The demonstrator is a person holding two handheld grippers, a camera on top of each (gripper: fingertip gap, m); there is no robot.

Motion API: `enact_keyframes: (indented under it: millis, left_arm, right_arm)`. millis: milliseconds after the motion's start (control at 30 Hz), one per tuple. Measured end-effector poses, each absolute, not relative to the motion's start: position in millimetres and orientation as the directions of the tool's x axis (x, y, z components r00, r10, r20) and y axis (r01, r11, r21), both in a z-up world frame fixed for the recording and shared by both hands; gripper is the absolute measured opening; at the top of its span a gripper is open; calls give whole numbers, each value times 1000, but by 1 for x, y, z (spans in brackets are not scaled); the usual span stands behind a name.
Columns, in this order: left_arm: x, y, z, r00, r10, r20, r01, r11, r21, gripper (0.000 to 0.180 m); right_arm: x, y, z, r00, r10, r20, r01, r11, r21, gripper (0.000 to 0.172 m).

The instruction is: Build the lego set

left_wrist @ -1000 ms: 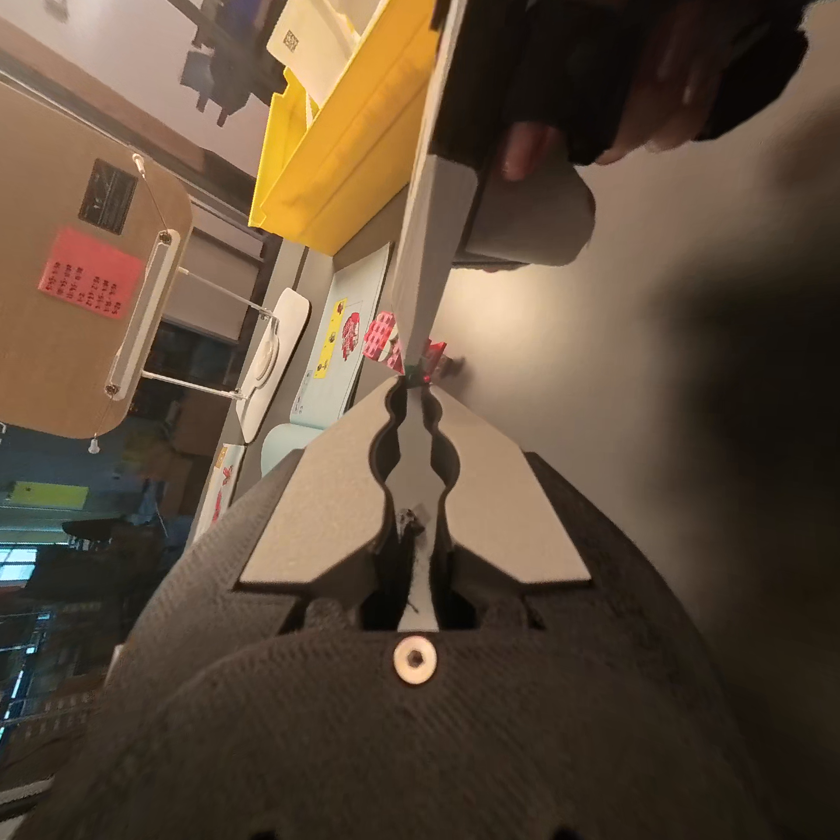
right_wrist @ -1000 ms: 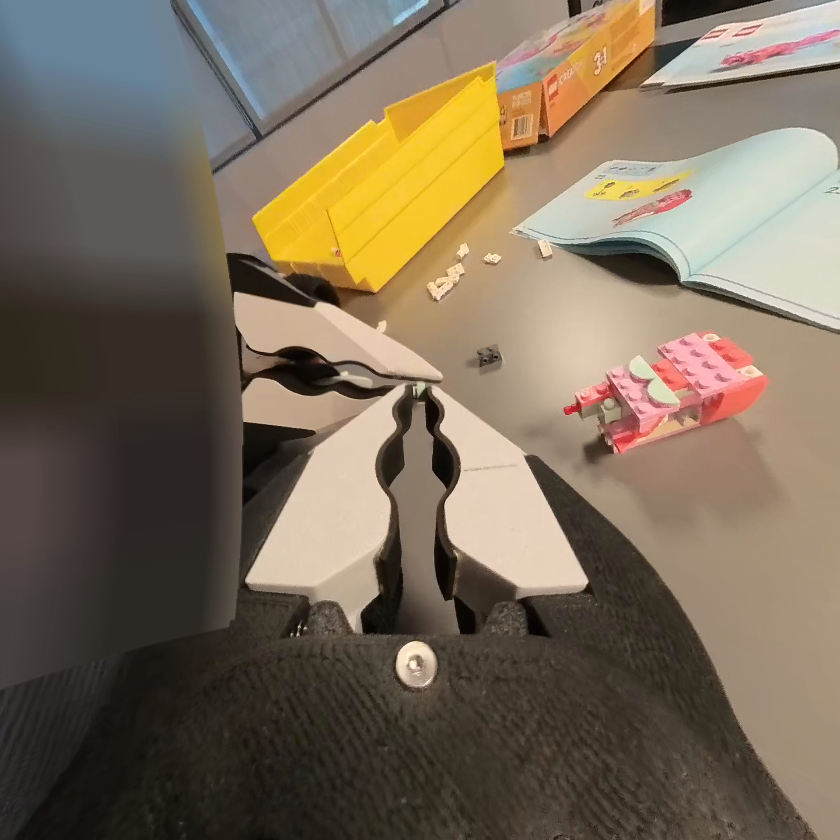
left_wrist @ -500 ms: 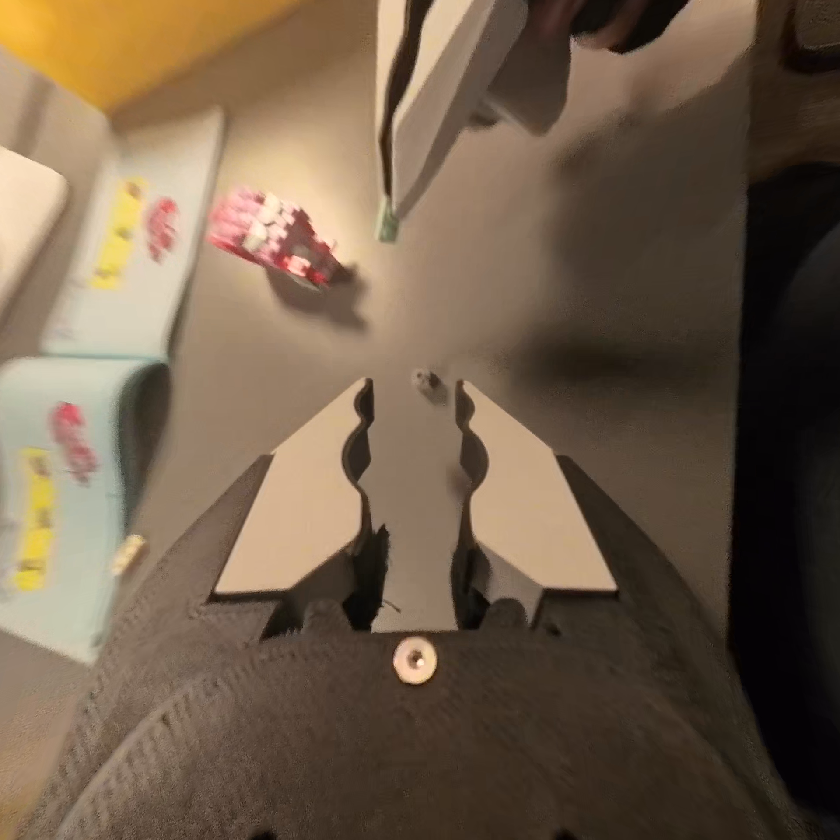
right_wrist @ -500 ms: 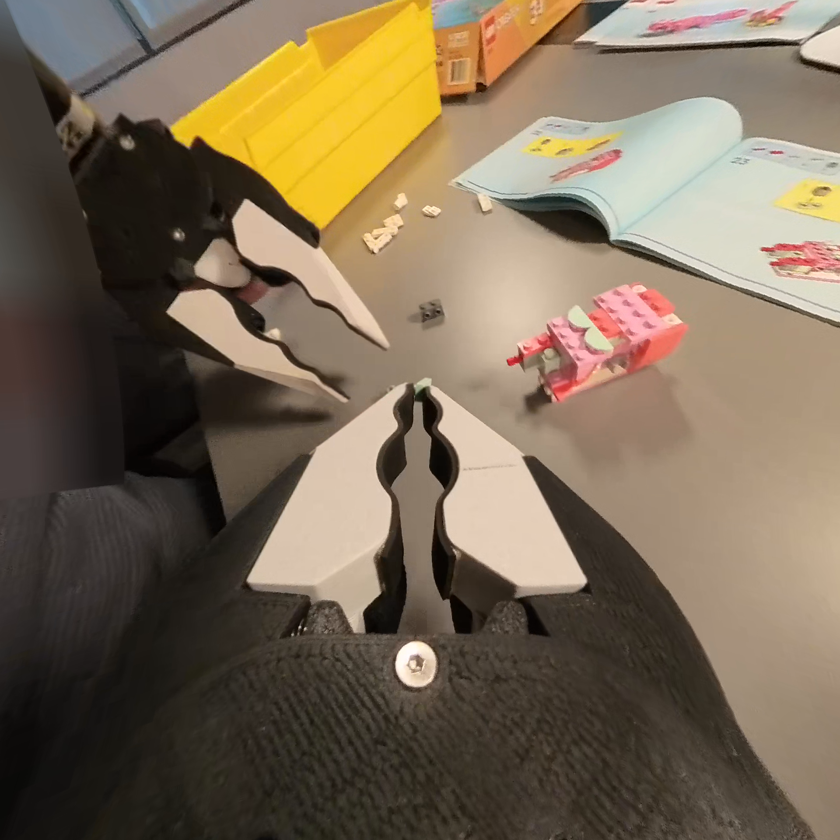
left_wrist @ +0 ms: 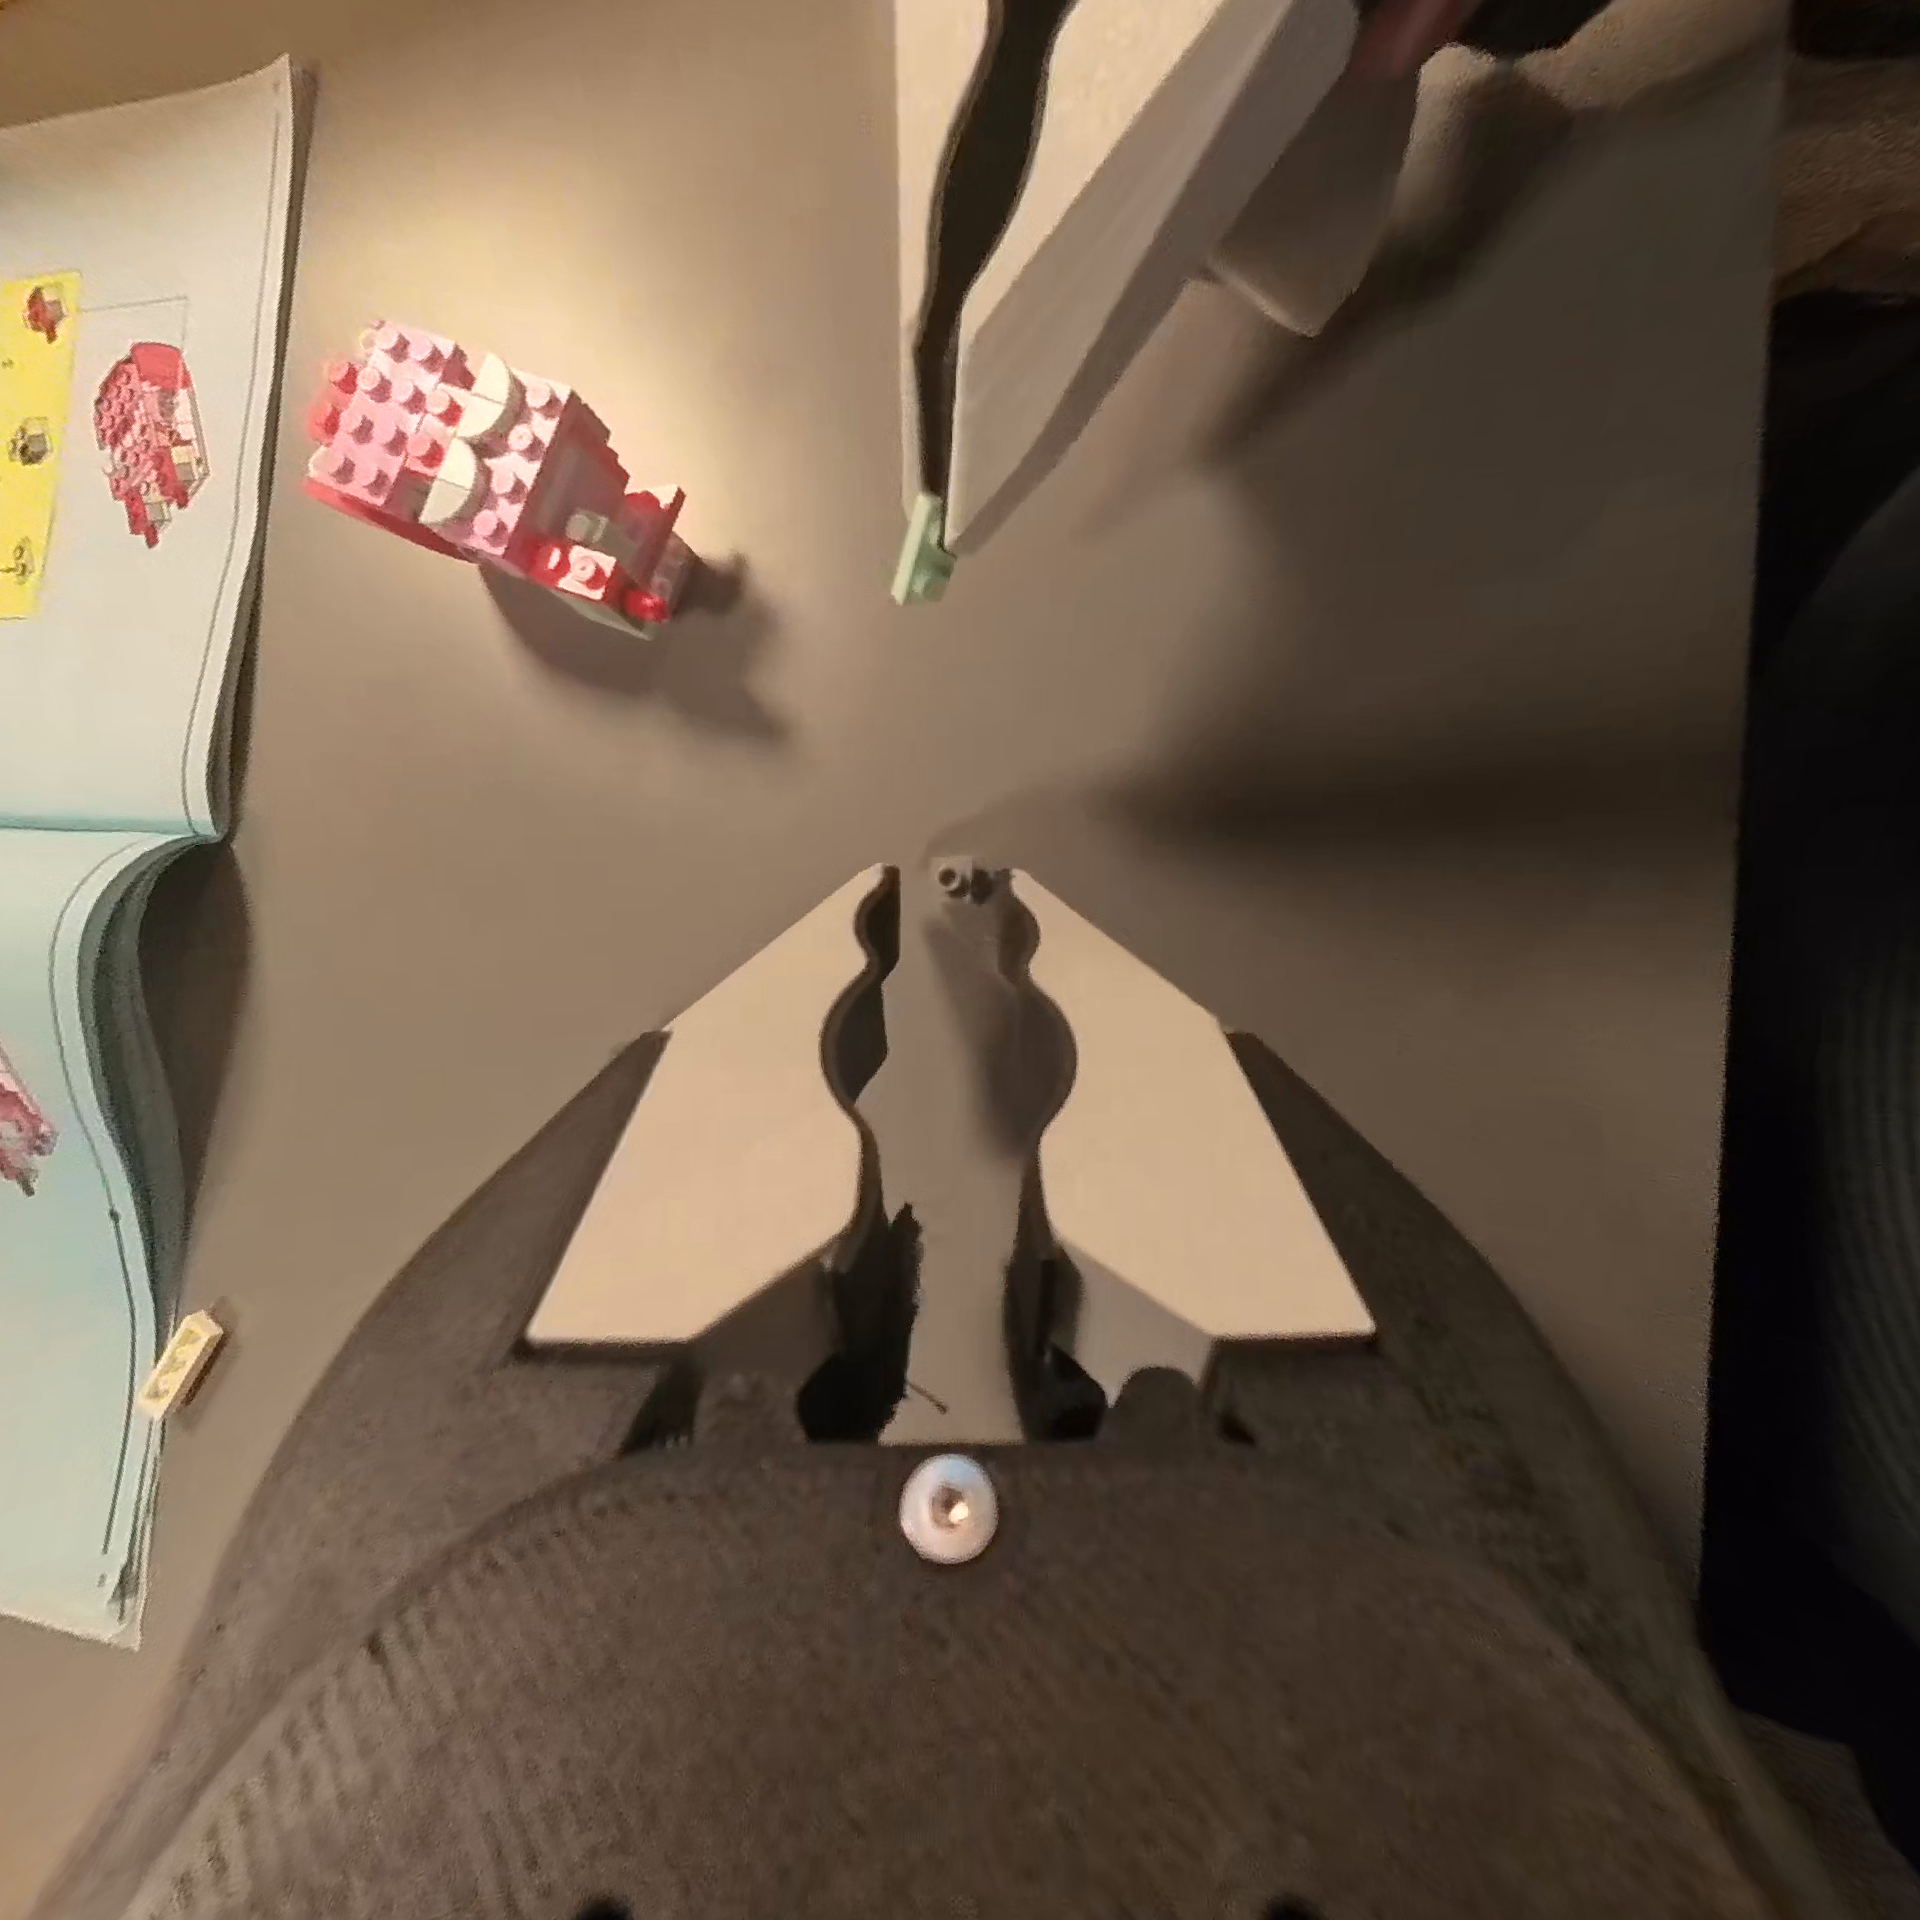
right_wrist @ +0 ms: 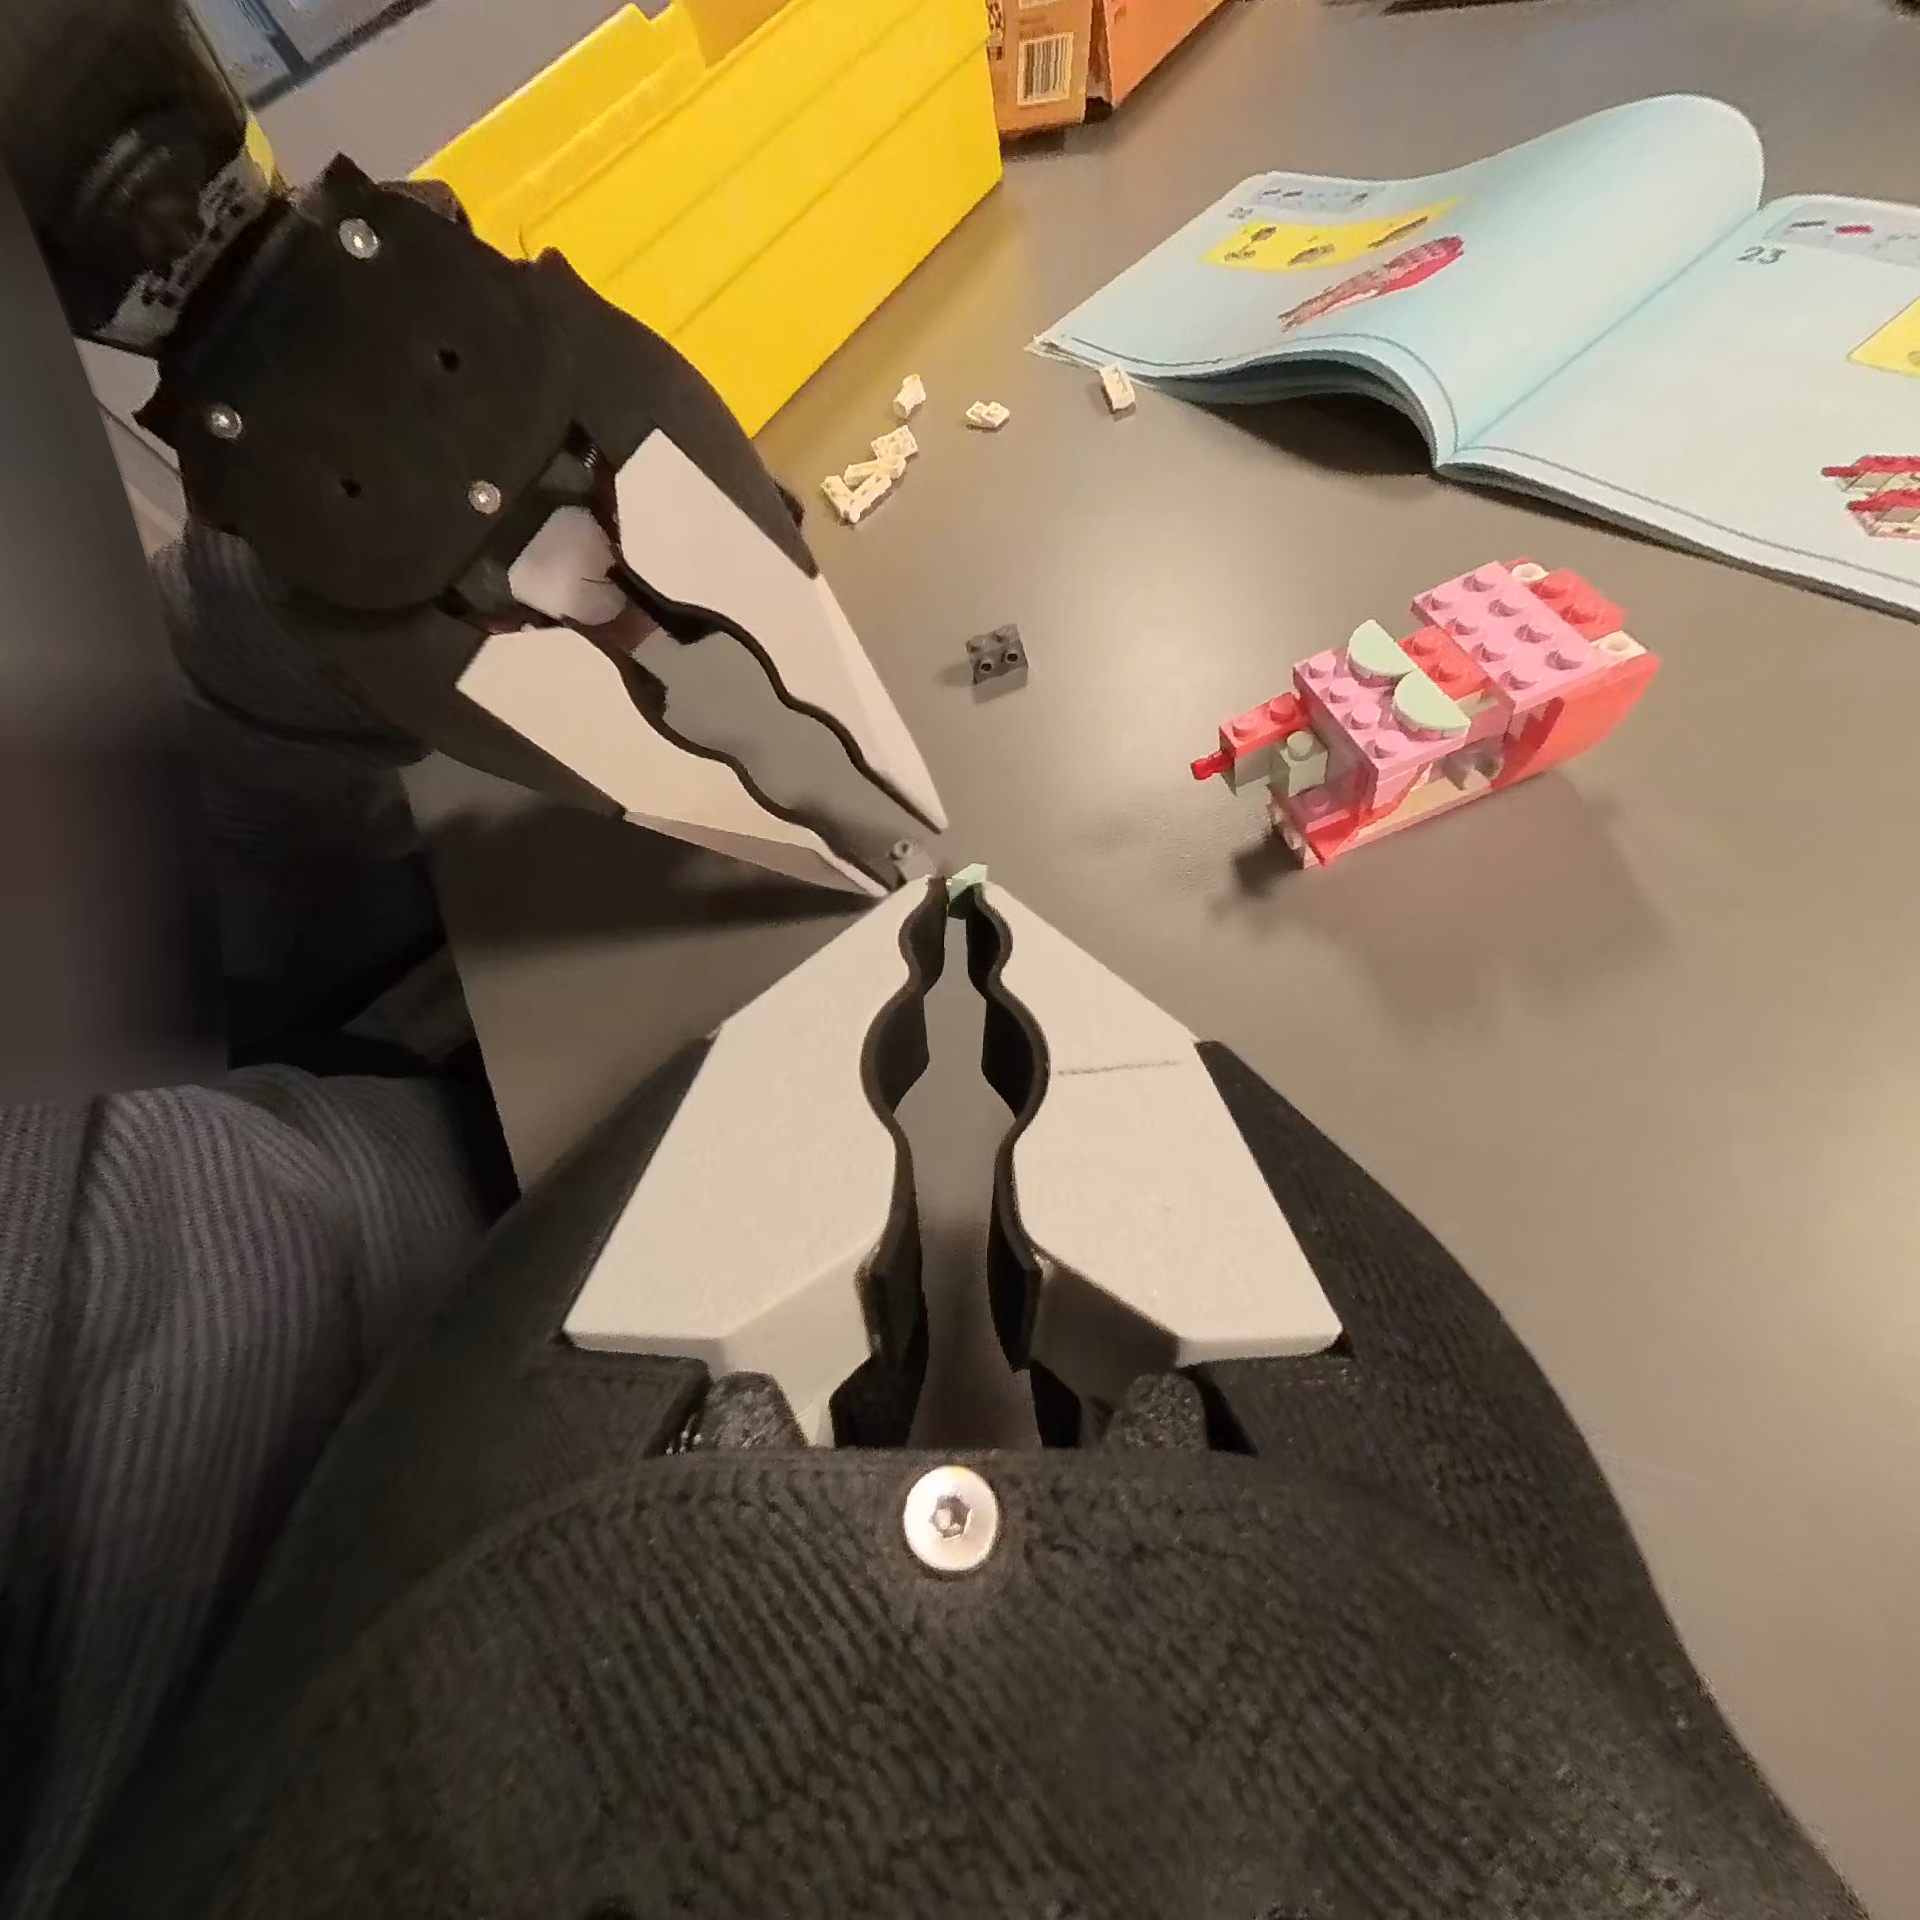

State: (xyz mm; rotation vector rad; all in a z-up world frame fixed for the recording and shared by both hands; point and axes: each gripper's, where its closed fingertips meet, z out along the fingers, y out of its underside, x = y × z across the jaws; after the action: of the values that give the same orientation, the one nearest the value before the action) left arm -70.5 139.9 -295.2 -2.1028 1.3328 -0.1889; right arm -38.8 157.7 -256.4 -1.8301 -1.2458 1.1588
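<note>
the right gripper [right_wrist: 954,902] is clenched on a small pale green piece [right_wrist: 964,891], pinched at the very fingertips so it juts out clear of them. just beside it, the left gripper [left_wrist: 951,878] has its fingers apart around a tiny grey piece [left_wrist: 964,881] on the table [left_wrist: 1299,675], which sits against one fingertip with a gap to the other. the pink and red brick model [right_wrist: 1455,717] lies beyond the green piece, with the open booklet [right_wrist: 1558,301] behind it.
</note>
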Motion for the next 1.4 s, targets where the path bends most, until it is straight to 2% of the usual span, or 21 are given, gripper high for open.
enact_keyframes:
  millis: [267,433,533,633,733,833,900,1067,1200,1400]
  left_arm:
    - [-69,143,-298,482,-849,-215,-772,-297,-562,8]
    - [-79,152,-289,533,-801,-272,-745,-291,-600,7]
    - [-78,157,-268,555,-761,-335,-699,-210,-683,7]
    - [-75,159,-238,548,-694,-467,-675,-37,-737,7]
    - [-75,160,-210,499,-537,-680,-728,165,-665,7]
    - [-74,159,-182,390,-273,-879,-819,333,-467,6]
    - [-72,161,-177,316,-168,-934,-864,357,-356,6]
    - [-69,163,-166,216,23,-976,-899,394,-190,6]
    - [-66,162,-160,225,54,-973,-894,409,-184,6]
    - [-68,157,-148,359,9,-933,-832,456,-315,7]
  right_arm:
    - [-40,156,-259,161,927,-338,375,-375,-848,2]
    - [-39,161,-254,174,923,-342,344,-383,-857,2]
    - [-39,166,-246,186,918,-351,305,-394,-867,2]
    - [-41,168,-234,184,910,-372,257,-409,-875,2]
    - [-45,168,-217,168,918,-360,212,-390,-896,2]
    - [-49,166,-196,151,942,-301,181,-326,-928,2]
    - [-52,165,-185,139,956,-260,177,-282,-943,2]
    - [-56,164,-169,121,976,-181,172,-200,-965,2]
    - [-58,162,-161,110,983,-149,161,-166,-973,2]
    - [-60,158,-154,94,984,-153,130,-165,-978,2]
